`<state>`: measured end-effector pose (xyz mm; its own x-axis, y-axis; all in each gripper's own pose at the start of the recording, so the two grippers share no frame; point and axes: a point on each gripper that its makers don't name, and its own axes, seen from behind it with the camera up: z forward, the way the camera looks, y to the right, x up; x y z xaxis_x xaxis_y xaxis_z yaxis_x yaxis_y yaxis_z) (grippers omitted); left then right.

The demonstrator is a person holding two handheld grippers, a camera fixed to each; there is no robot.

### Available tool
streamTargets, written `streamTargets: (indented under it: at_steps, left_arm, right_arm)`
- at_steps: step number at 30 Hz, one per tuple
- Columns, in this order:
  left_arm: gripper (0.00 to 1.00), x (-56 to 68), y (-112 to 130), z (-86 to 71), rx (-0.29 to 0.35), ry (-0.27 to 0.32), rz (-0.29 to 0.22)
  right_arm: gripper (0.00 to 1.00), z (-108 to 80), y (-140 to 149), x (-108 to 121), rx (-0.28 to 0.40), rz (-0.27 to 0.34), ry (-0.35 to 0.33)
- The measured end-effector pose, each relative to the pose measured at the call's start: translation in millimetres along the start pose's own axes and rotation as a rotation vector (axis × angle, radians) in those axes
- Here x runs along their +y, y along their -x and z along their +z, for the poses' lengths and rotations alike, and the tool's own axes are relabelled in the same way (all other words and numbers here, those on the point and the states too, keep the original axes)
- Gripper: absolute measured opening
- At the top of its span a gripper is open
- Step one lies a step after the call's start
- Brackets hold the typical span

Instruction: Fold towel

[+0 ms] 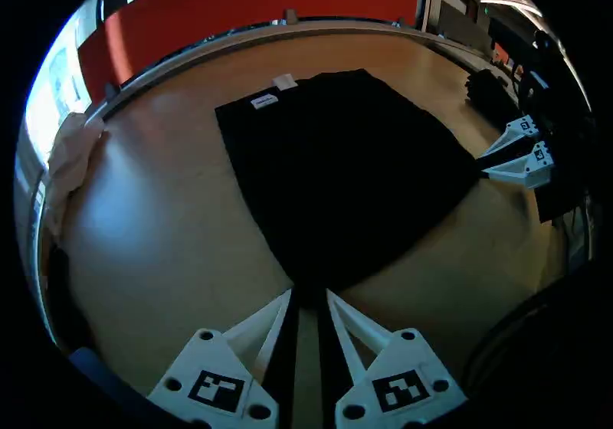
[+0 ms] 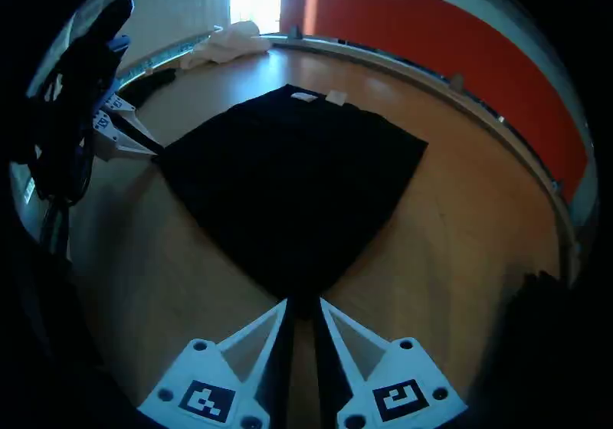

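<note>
A black towel (image 1: pixel 345 168) lies spread flat on the wooden table (image 1: pixel 168 214), with a white tag (image 1: pixel 264 101) at its far corner. My left gripper (image 1: pixel 310 299) is shut on the towel's near corner, low in the left gripper view. Off to the right in that view, my right gripper (image 1: pixel 490 166) pinches the neighbouring corner. In the right gripper view the towel (image 2: pixel 299 176) runs away from my right gripper (image 2: pixel 303 300), which is shut on its corner. The left gripper (image 2: pixel 149 152) holds the corner at the left there, under a gloved hand (image 2: pixel 77 69).
A beige cloth (image 1: pixel 73 153) (image 2: pixel 230 42) lies bunched at the table's edge. A dark object (image 1: pixel 490 92) (image 2: pixel 149 84) rests on the table behind the towel's side. A red panel (image 1: pixel 253 8) (image 2: pixel 460 38) stands along the raised far rim. Bare wood surrounds the towel.
</note>
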<state>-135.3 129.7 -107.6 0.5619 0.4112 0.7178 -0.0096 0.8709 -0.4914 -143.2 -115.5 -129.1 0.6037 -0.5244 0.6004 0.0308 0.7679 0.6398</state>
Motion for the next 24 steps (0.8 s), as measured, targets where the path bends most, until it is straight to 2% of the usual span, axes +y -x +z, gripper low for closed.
streamTargets:
  at_steps: [11, 24]
  left_arm:
    - [0.13, 2.0, -6.4, -4.5, 0.01, 0.003, -0.023]
    - [0.13, 0.2, -23.7, -38.9, 0.037, 0.015, -0.081]
  right_arm:
    - [0.14, -7.5, -10.3, 3.6, 0.017, -0.013, 0.004]
    - [0.14, -37.2, -38.3, -1.9, 0.055, -0.005, -0.016]
